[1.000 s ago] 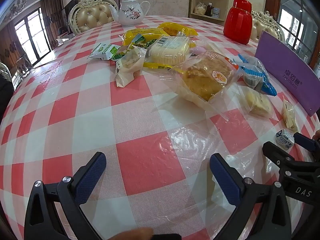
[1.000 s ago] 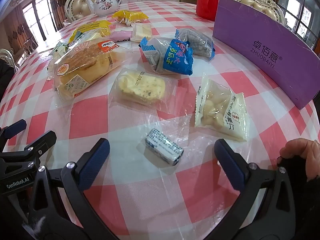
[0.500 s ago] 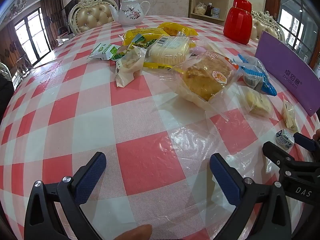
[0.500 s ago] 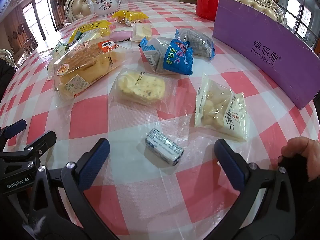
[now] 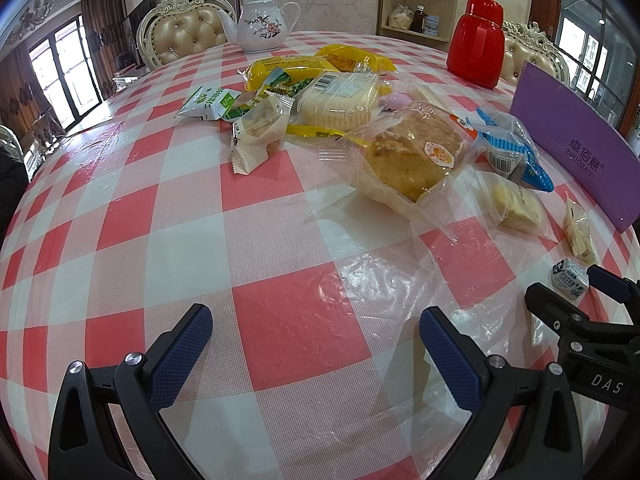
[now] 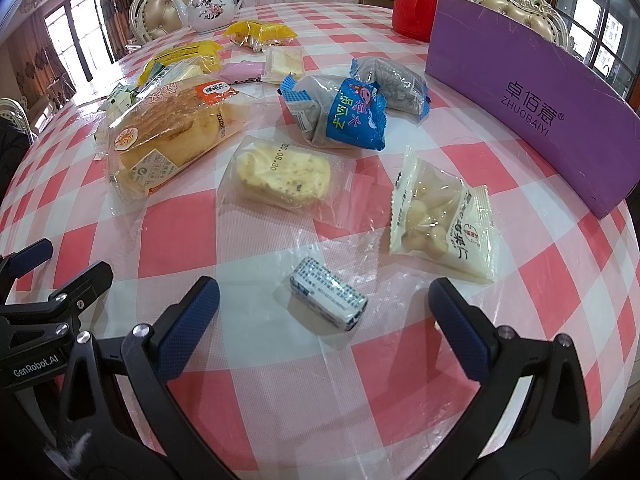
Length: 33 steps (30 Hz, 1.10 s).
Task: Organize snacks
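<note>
Left tool: I am holding my left tool (image 5: 316,344) low over a bare red check of the counter (image 5: 120,216), fingers spread wide apart, gripping nothing.
Far-left snacks: the green packet (image 5: 208,103) and the pale twisted wrapper (image 5: 258,132) are lying well ahead of it, beside the yellow bags (image 5: 288,70).
Middle snacks: the big bread pack (image 6: 172,132) and the yellow cake slice (image 6: 284,178) are sitting flat and apart from each other.
Right tool: my right tool (image 6: 324,316) is hovering with its fingers parted on either side of the small blue-and-white candy (image 6: 328,299), not touching it.
Right-side snacks: the white bag of round pieces (image 6: 440,226) is resting just beyond, and the purple box (image 6: 532,100) is standing near the counter edge.
Step in hand: I judge I am lining up the first pickup, with sorting not yet begun.
Next move: I am expecting to lower and close on the candy across its narrow width, since it is lying slantwise.
</note>
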{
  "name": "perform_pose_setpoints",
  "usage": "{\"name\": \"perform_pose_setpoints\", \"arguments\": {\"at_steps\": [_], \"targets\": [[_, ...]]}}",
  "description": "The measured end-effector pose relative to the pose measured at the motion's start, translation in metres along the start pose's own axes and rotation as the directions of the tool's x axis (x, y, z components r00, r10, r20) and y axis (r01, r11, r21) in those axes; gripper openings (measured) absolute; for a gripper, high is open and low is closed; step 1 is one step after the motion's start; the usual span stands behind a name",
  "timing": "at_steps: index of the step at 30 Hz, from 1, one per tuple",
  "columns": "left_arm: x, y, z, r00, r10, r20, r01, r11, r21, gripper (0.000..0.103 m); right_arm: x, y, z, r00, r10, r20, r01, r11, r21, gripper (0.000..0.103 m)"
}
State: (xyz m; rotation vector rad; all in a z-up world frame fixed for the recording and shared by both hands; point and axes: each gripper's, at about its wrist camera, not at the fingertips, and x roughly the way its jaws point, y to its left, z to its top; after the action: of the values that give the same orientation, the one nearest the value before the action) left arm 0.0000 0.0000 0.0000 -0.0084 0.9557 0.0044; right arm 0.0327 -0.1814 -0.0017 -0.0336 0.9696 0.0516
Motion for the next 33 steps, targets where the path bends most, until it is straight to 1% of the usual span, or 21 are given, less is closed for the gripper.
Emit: {"name": "perform_pose_setpoints", "arguments": {"at_steps": [8,11,14,16,18,19,20,22,24,26,28,29,30,31,33], "targets": [[0.0,0.0,0.0,1.0,0.0,0.0,0.0,1.0,0.0,0.103,0.001,0.001,0.001,1.0,-0.001,0.0,0.001,1.0,-0.001,0.103],[0.0,0.001,0.0,1.0,-0.01,-0.003,0.01,1.0,0.013,0.103,0.002,0.001,0.0,1.0,0.001,0.0,-0.001,1.0,-0.004,0.103],[0.001,0.001,0.0,1.0,-0.027,-0.016,0.028,0.999,0.039,0.103,-0.001,-0.001,0.001,0.999,0.019,-0.028,-0.02,1.0,-0.024,0.103],[-0.001,0.003,-0.001,0.998,-0.051,-0.027,0.053,0.996,0.07,0.103,-0.003,-0.001,0.0,0.999,0.04,-0.036,-0.042,0.999,-0.035,0.103],[-0.005,0.005,-0.006,0.997,-0.073,-0.03,0.075,0.993,0.09,0.103,-0.007,-0.006,-0.004,0.996,0.09,-0.027,-0.091,0.996,-0.02,0.103],[-0.006,0.007,-0.006,0.996,-0.09,-0.022,0.091,0.992,0.083,0.103,-0.011,-0.01,-0.006,0.992,0.125,-0.02,-0.125,0.992,-0.003,0.103],[-0.011,0.012,-0.009,0.992,-0.125,-0.01,0.125,0.99,0.062,0.103,-0.014,-0.015,-0.008,0.985,0.175,-0.008,-0.175,0.984,0.016,0.103],[-0.018,0.03,-0.013,0.975,-0.221,0.023,0.221,0.975,-0.012,0.103,-0.022,-0.022,-0.01,0.972,0.231,0.036,-0.232,0.972,0.032,0.103],[-0.023,0.048,-0.015,0.955,-0.288,0.068,0.293,0.952,-0.087,0.103,-0.031,-0.031,-0.013,0.966,0.245,0.082,-0.249,0.968,0.042,0.103],[-0.028,0.066,-0.016,0.936,-0.328,0.127,0.346,0.924,-0.163,0.103,-0.035,-0.042,-0.016,0.959,0.258,0.117,-0.265,0.963,0.053,0.103],[-0.032,0.073,-0.016,0.929,-0.332,0.166,0.361,0.913,-0.192,0.103,-0.038,-0.055,-0.02,0.955,0.268,0.131,-0.279,0.957,0.079,0.103],[-0.034,0.074,-0.016,0.929,-0.322,0.183,0.356,0.913,-0.198,0.103,-0.041,-0.063,-0.022,0.952,0.274,0.14,-0.288,0.953,0.093,0.103],[-0.038,0.074,-0.016,0.931,-0.302,0.204,0.341,0.92,-0.192,0.103,-0.043,-0.068,-0.023,0.95,0.272,0.151,-0.289,0.952,0.101,0.103],[-0.039,0.073,-0.015,0.935,-0.286,0.211,0.325,0.928,-0.181,0.103,-0.045,-0.073,-0.024,0.954,0.256,0.159,-0.275,0.955,0.11,0.103],[-0.038,0.063,-0.012,0.952,-0.238,0.192,0.267,0.953,-0.143,0.103,-0.045,-0.077,-0.024,0.974,0.18,0.138,-0.196,0.974,0.112,0.103]]}}
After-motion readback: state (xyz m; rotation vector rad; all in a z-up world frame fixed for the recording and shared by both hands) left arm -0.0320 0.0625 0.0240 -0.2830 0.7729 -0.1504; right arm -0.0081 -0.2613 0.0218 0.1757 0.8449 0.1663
